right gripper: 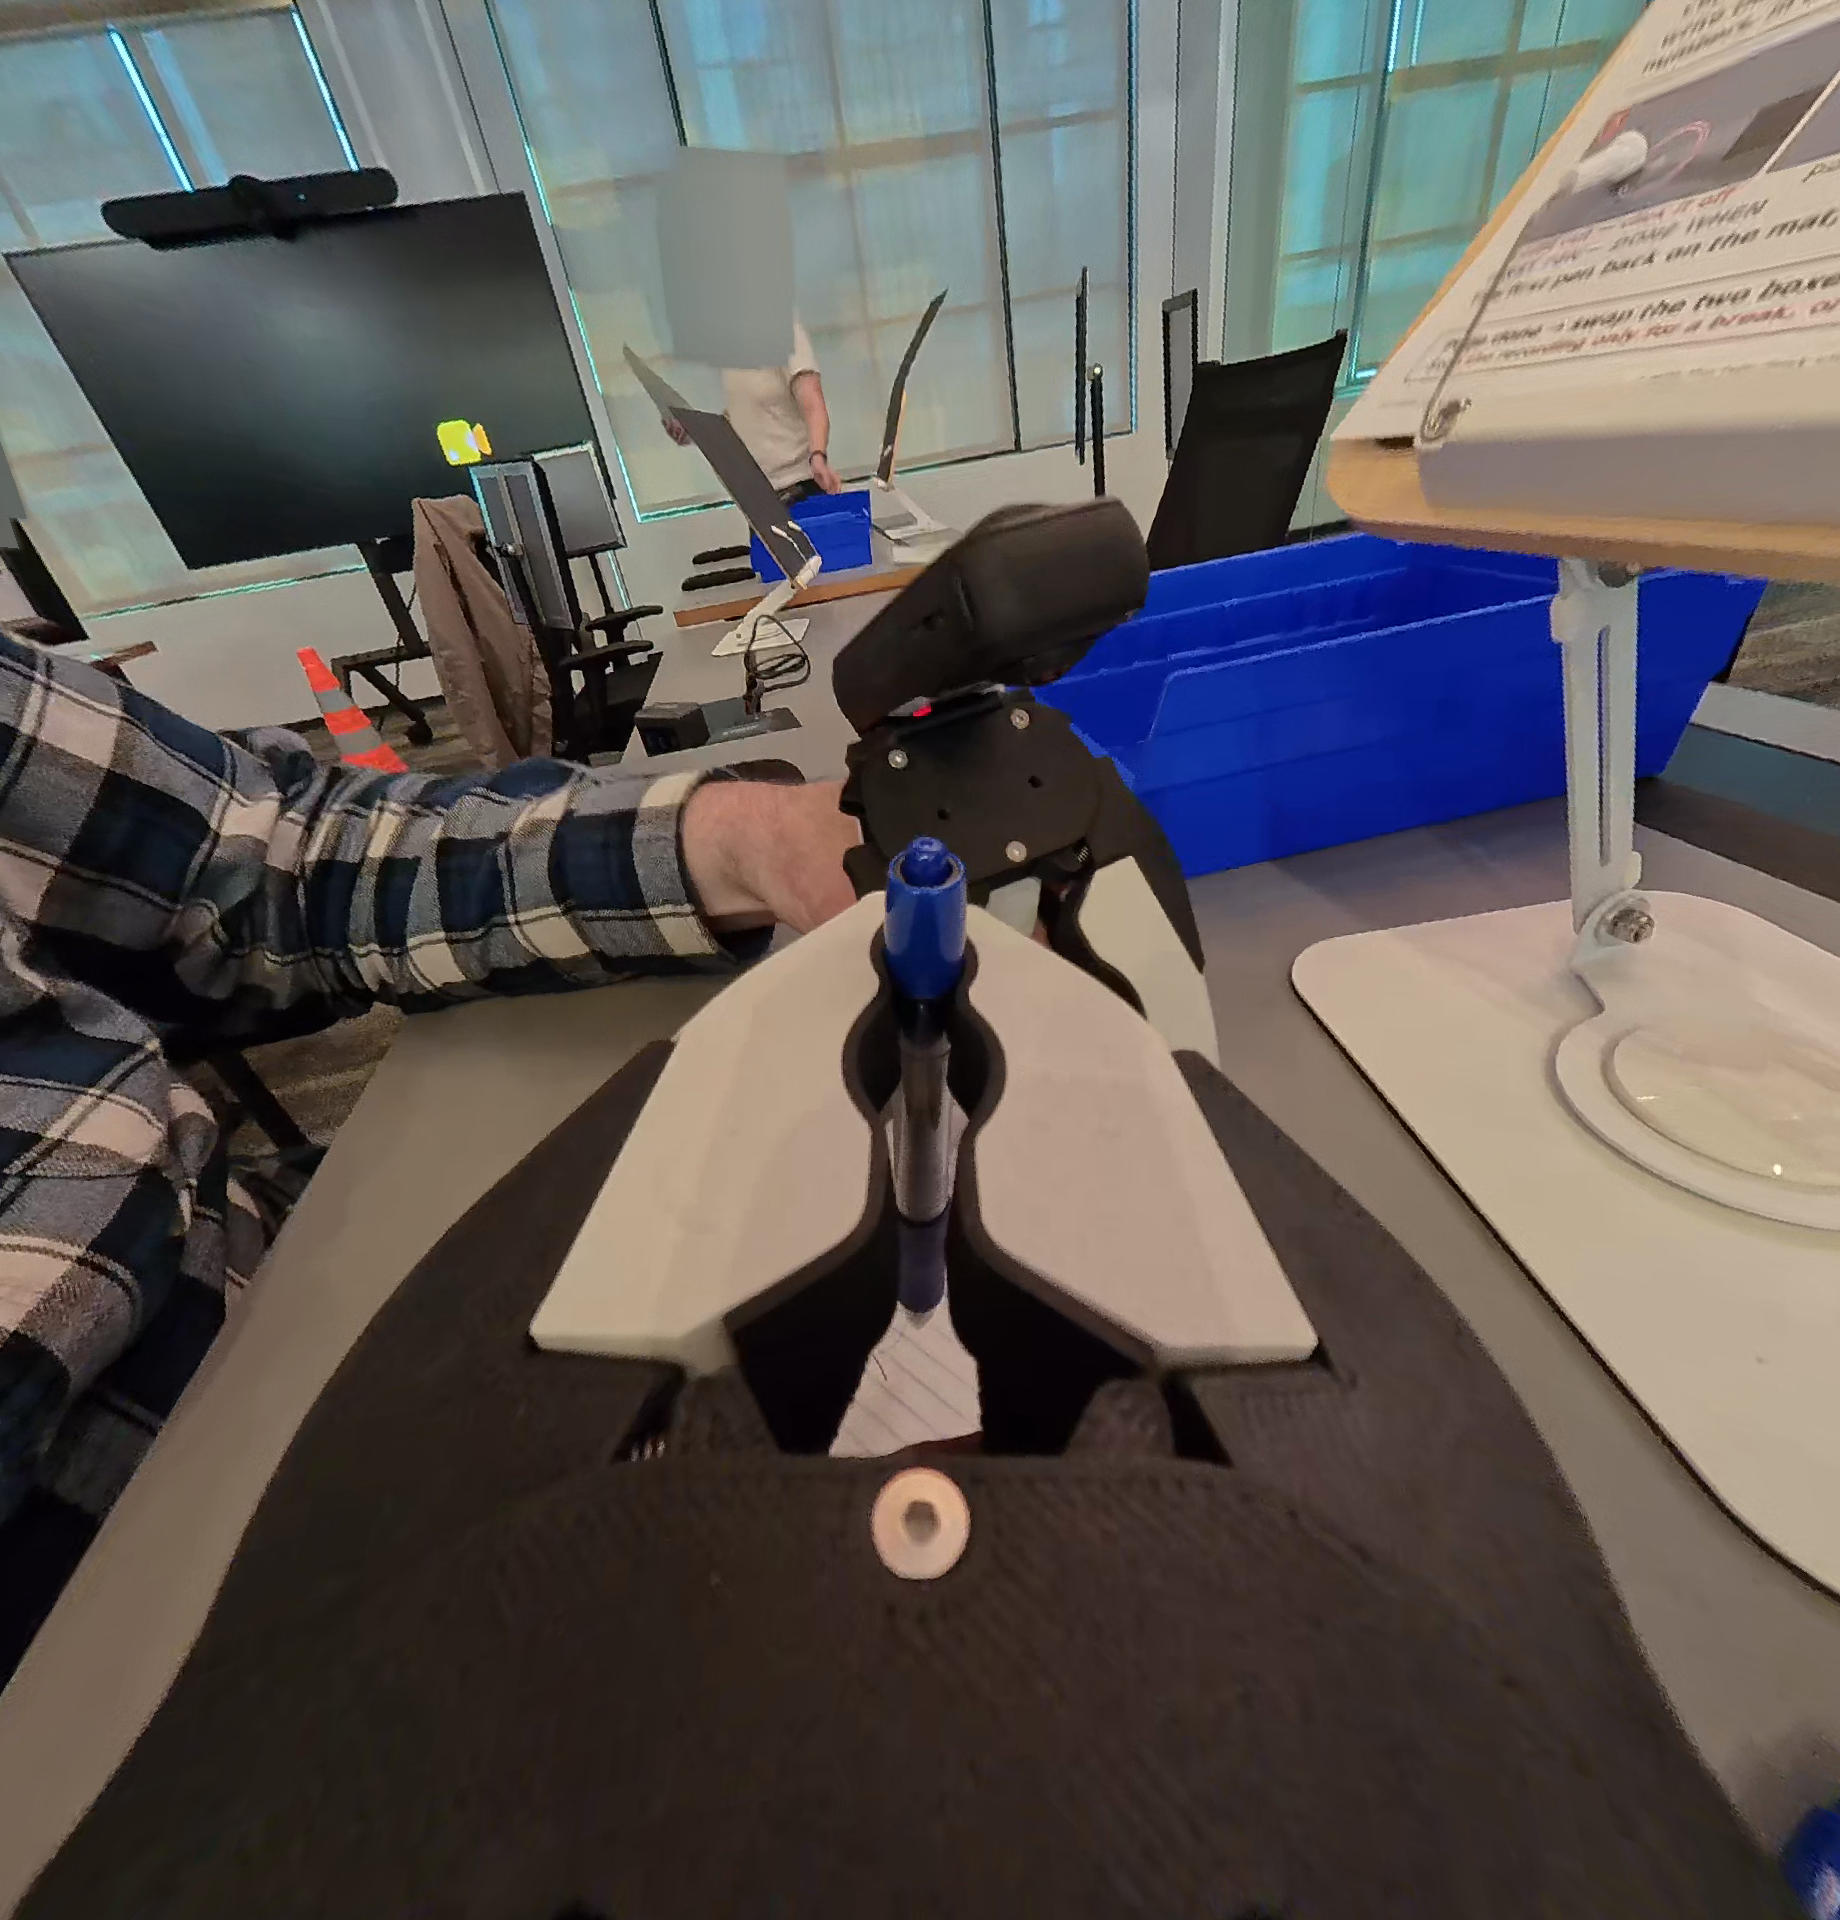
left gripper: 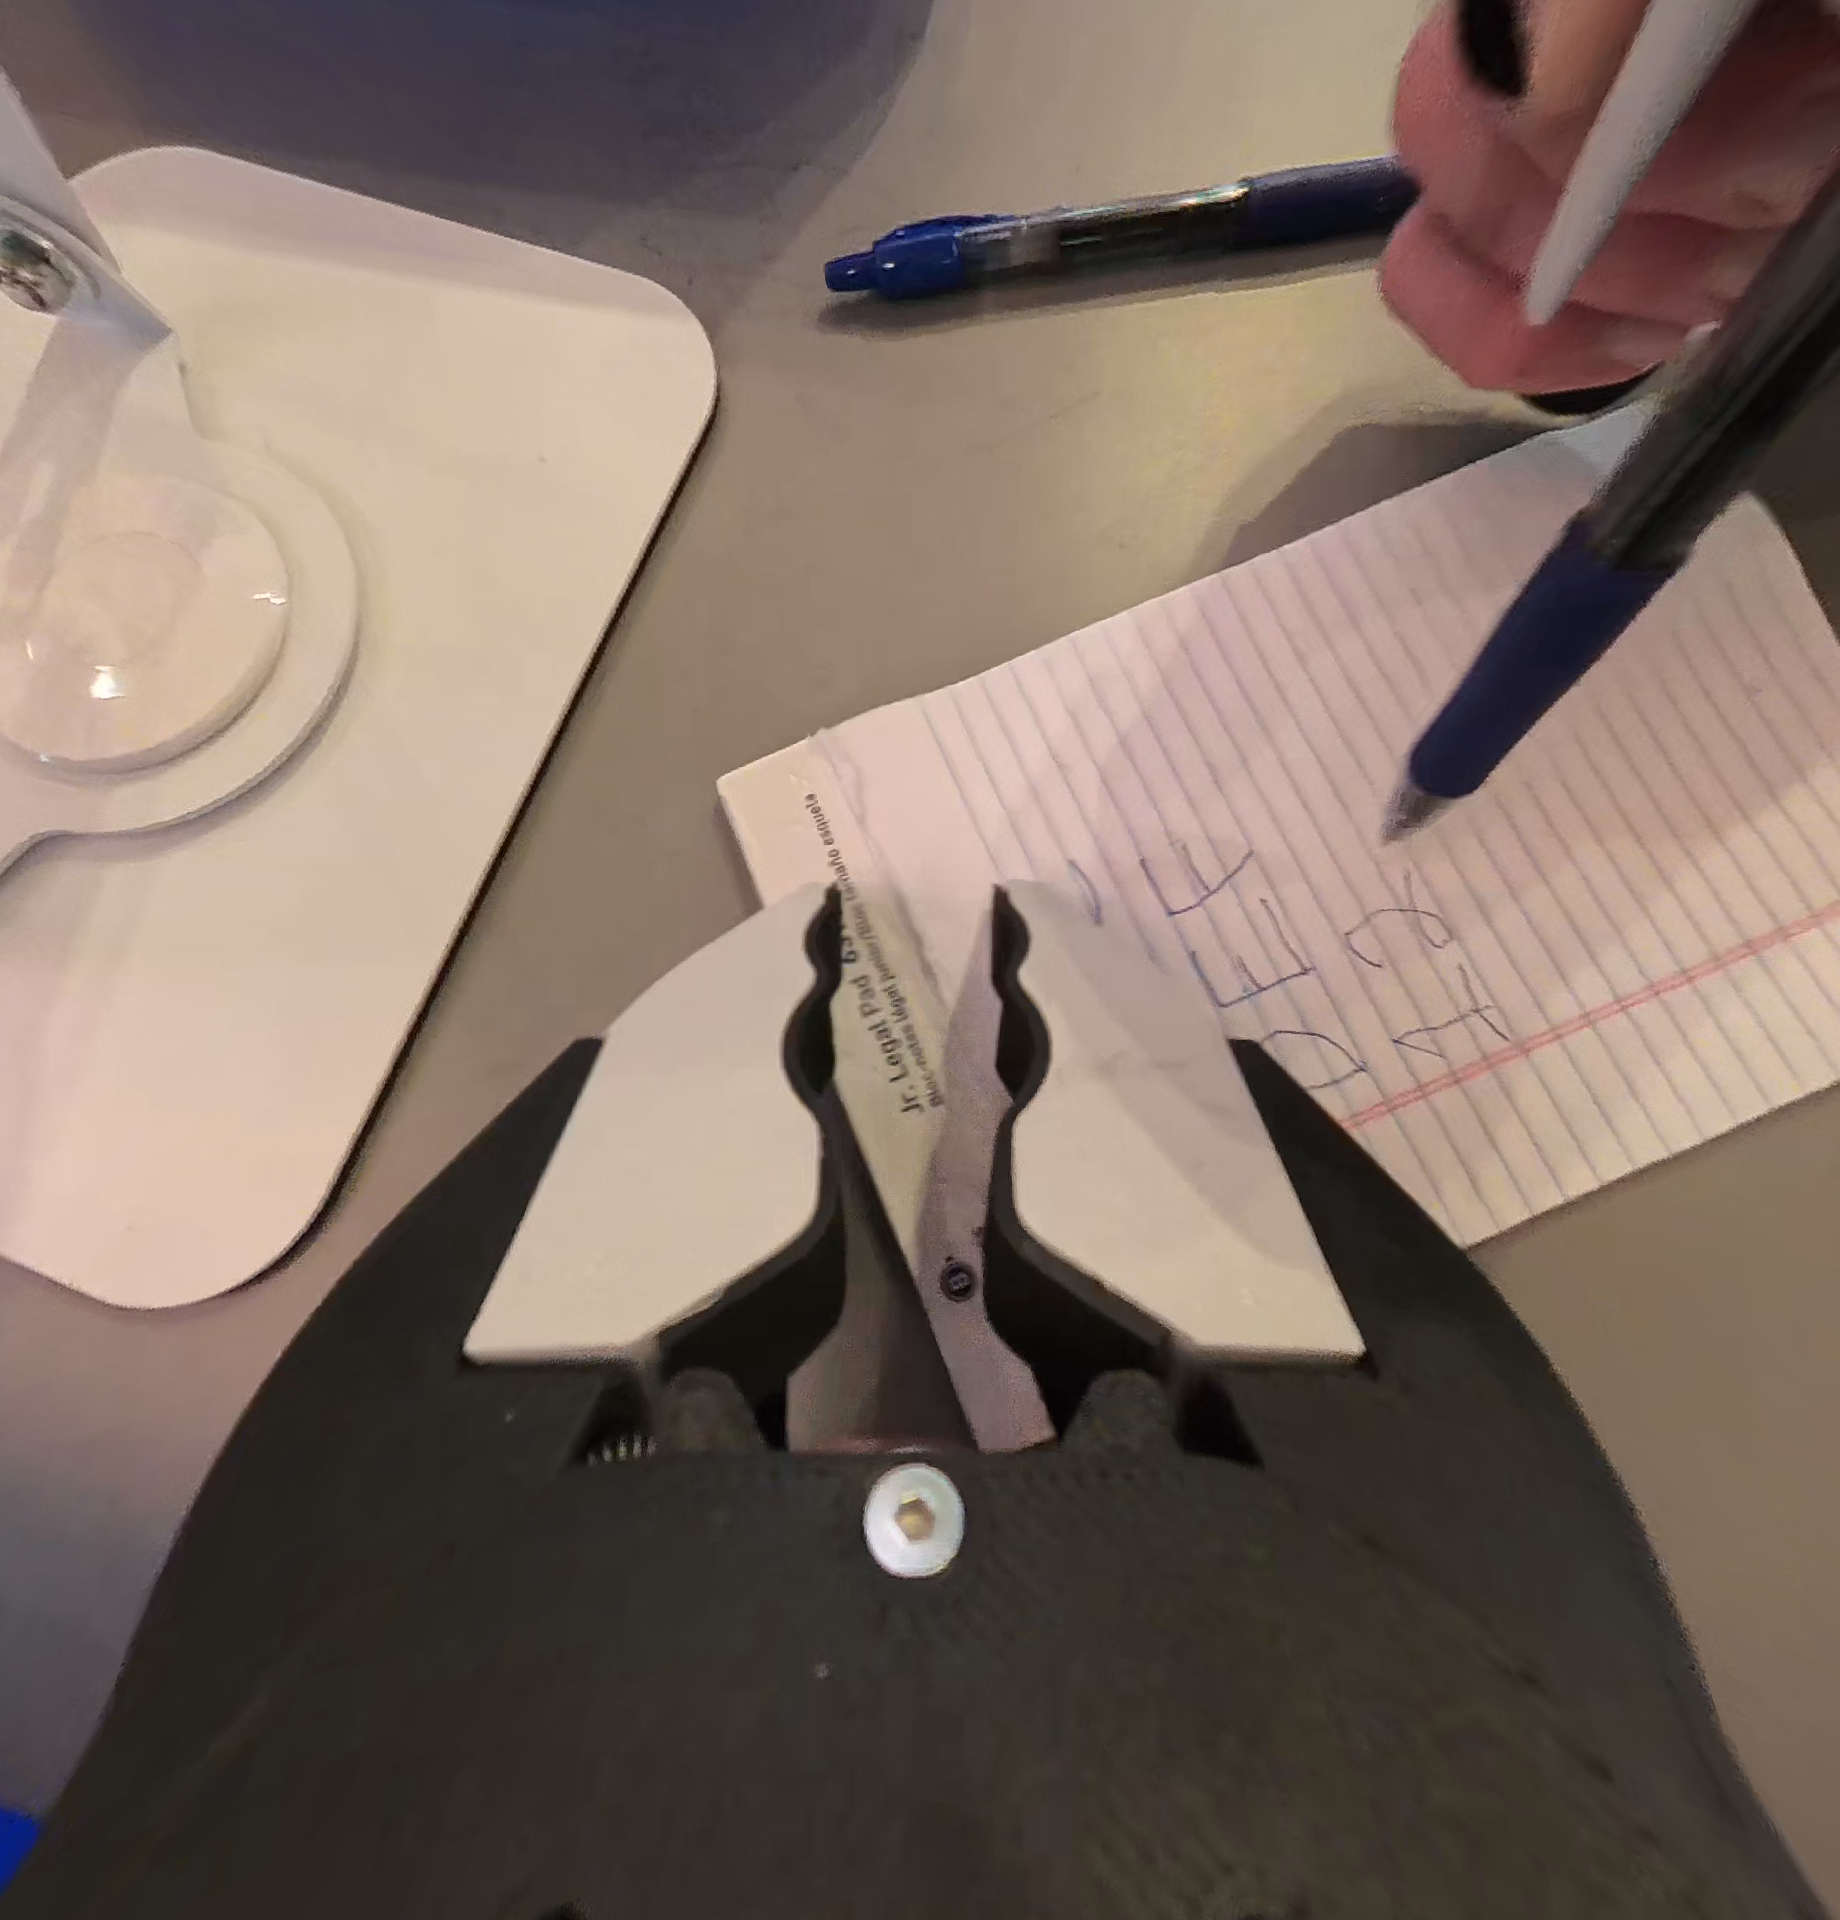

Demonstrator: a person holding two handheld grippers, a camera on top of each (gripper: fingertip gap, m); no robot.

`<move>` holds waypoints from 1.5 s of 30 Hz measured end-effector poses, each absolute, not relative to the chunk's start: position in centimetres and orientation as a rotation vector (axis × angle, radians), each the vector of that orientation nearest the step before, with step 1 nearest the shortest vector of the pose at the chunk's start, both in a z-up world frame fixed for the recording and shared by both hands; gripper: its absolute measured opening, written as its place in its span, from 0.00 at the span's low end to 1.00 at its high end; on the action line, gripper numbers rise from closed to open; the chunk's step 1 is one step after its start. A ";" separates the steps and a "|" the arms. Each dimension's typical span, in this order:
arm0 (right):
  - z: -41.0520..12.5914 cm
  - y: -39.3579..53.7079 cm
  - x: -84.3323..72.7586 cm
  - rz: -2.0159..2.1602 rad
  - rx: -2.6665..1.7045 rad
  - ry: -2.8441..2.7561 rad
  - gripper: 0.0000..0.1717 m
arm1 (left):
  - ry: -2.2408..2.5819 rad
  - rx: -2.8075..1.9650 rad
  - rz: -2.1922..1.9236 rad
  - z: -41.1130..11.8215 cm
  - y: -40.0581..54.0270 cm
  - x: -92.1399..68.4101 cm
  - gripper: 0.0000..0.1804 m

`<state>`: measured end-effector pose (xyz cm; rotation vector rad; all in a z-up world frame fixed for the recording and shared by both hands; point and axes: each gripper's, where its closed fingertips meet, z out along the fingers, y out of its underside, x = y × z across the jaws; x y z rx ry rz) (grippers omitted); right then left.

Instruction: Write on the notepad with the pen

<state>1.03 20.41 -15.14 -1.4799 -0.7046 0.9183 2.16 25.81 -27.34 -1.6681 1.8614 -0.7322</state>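
Black-and-white left gripper, jaws parted, hovers over the lined white notepad on the tabletop; right gripper clamps the blue pen upright, tip down for writing.

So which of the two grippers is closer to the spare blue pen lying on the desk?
Probably the right gripper, though depth is hard to judge: its holder's hand overlaps the spare pen. The left gripper sits at the notepad's near corner.
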 end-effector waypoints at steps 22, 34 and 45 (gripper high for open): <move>-6.5 18.1 1.4 0.859 -1.313 -0.693 0.03 | 0.982 -1.671 -0.861 -12.7 28.2 -17.5 0.26; -7.1 19.0 -0.4 0.897 -1.316 -0.700 0.03 | 1.072 -1.667 -0.803 -15.6 26.7 -15.8 0.29; -8.2 20.8 1.7 0.844 -1.375 -0.650 0.03 | 1.174 -1.702 -0.864 -19.4 28.0 -11.5 0.27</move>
